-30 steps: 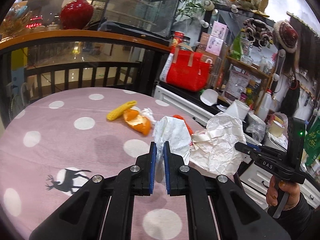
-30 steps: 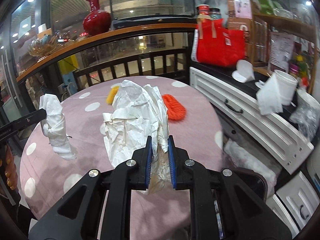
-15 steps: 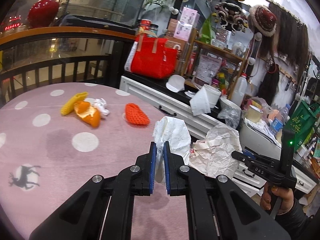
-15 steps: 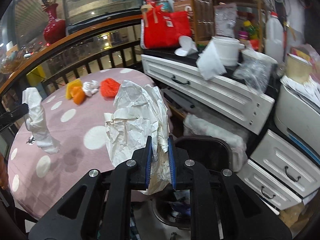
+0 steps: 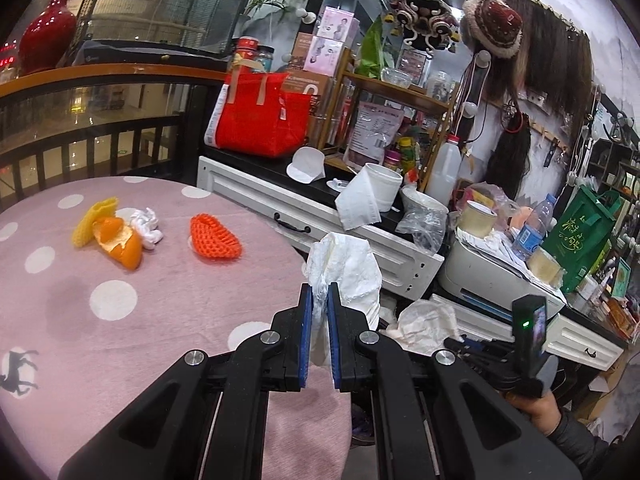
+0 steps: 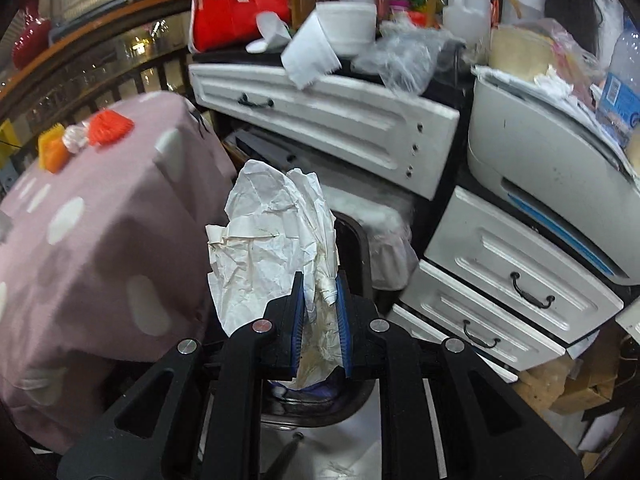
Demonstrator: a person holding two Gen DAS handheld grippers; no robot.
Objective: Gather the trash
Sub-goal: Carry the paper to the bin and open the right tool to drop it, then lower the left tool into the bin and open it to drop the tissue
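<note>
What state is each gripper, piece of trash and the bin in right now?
Left hand-held gripper: shut on the tissue.
Right hand-held gripper: shut on the crumpled paper, above the bin.
Bin: open-topped, some trash inside.
Orange peel: lying on the table.
Red foam net: lying on the table.

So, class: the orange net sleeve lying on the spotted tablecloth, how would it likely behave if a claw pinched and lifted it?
The orange net sleeve looks like open foam mesh, so it is probably very light and would squash between the pads. It lies humped on the tablecloth, so it may spring back rather than flop. Its ribbed surface probably grips well, unlikely to slip.
</note>
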